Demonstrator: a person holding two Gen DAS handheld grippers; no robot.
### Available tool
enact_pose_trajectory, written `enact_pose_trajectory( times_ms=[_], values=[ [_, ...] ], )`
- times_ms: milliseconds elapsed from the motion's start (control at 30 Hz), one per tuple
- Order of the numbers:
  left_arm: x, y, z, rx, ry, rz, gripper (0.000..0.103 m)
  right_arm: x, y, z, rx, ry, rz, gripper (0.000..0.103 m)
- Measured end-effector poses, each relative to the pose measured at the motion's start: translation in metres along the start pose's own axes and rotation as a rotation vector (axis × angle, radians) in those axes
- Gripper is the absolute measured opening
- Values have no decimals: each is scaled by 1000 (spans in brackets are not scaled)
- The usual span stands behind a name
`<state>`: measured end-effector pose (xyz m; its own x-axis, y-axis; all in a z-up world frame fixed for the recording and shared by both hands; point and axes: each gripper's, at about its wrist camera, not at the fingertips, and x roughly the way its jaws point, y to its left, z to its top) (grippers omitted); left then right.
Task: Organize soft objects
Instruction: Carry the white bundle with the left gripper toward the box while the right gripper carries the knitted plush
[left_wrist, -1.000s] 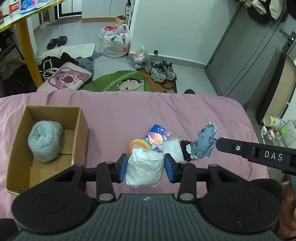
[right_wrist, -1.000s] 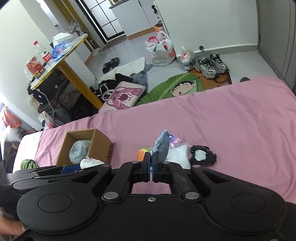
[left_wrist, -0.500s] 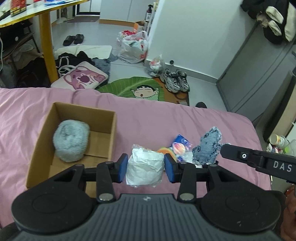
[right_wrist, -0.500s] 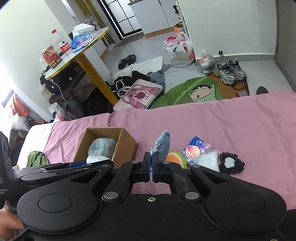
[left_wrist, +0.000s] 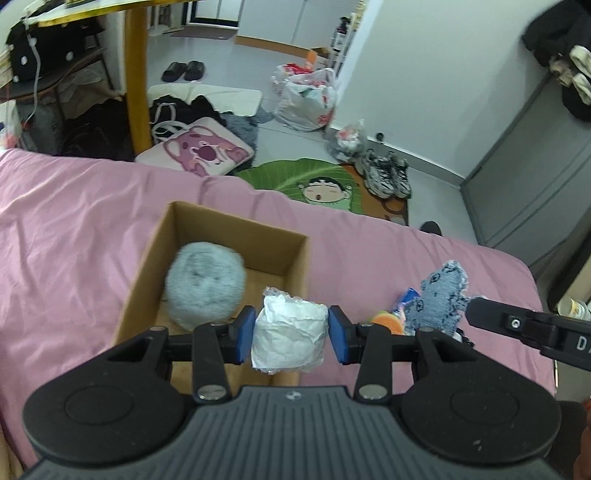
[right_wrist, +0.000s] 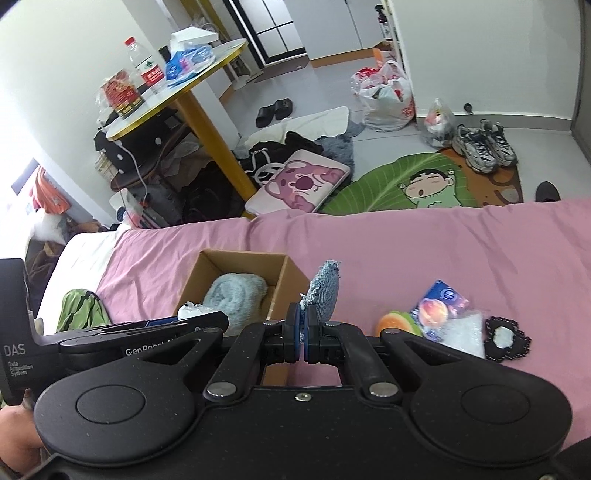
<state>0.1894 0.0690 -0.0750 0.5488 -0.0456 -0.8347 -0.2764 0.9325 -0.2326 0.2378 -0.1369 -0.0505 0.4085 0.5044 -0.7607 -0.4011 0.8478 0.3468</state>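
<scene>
My left gripper (left_wrist: 291, 334) is shut on a crumpled white bundle (left_wrist: 290, 341) and holds it over the near right corner of an open cardboard box (left_wrist: 236, 227) on the pink bed. A fluffy grey-blue ball (left_wrist: 205, 282) lies inside the box (right_wrist: 207, 267). My right gripper (right_wrist: 303, 328) is shut on a flat blue denim piece (right_wrist: 327, 288), held upright just right of the box. That denim piece (left_wrist: 441, 297) shows at the right of the left wrist view. The white bundle (right_wrist: 190, 309) peeks out behind the left gripper's arm.
On the pink sheet (right_wrist: 424, 243) to the right lie an orange-green soft toy (right_wrist: 397, 323), a blue packet (right_wrist: 441, 302), a clear bag (right_wrist: 465, 332) and a black-edged patch (right_wrist: 508, 338). A green striped item (right_wrist: 79, 308) lies left of the box. Beyond the bed edge are a yellow-legged table (right_wrist: 177, 92) and floor clutter.
Both grippers have moved left toward the box with their loads. The white bundle has gone from above the toy pile to over the box's near right corner.
</scene>
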Motion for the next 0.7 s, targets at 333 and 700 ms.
enact_pose_trajectory(
  times_ms=[333, 700],
  values=[
    [6, 39, 11, -61, 18, 50, 42, 20, 27, 9, -40, 27, 22, 2],
    [12, 71, 15, -99, 53, 118, 43, 44, 53, 19, -62, 52, 45, 2]
  ],
)
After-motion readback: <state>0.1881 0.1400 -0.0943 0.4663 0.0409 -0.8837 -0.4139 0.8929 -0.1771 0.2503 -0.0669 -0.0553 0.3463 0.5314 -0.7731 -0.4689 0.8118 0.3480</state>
